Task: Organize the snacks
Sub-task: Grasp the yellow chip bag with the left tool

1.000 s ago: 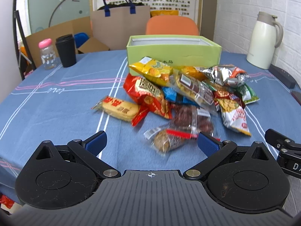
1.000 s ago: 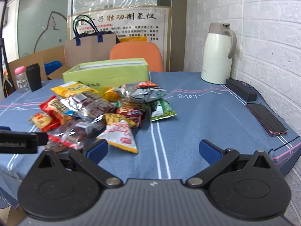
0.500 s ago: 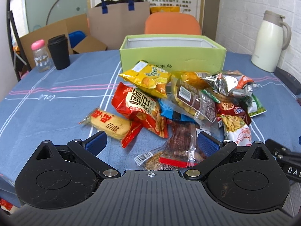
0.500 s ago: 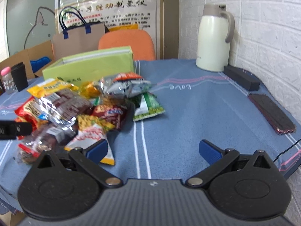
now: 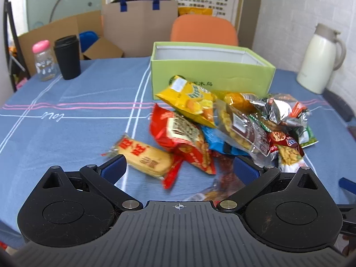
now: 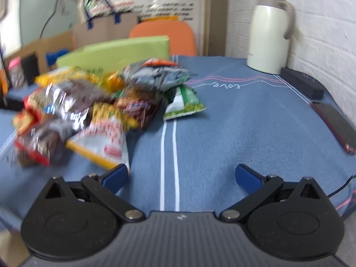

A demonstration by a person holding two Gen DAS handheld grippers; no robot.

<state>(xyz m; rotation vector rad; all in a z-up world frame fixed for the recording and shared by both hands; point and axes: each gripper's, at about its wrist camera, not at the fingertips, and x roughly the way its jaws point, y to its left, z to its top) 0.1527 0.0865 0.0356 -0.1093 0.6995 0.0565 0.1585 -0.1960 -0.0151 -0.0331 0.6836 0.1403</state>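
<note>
Snack packets [image 5: 222,129] heaped just in front of the open green box [image 5: 211,75]. Left gripper [image 5: 179,169] jaws wide, holding nothing, at the near edge of the heap. Right gripper [image 6: 181,176] wide, empty, over blue tablecloth [image 6: 244,122] right of the heap

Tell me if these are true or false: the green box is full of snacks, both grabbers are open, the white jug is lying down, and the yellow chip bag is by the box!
1. The green box is full of snacks. False: the part of its inside that shows is bare, and the snacks lie on the table.
2. The left gripper and right gripper are open. True.
3. The white jug is lying down. False: it stands upright.
4. The yellow chip bag is in front of the box. True.
</note>
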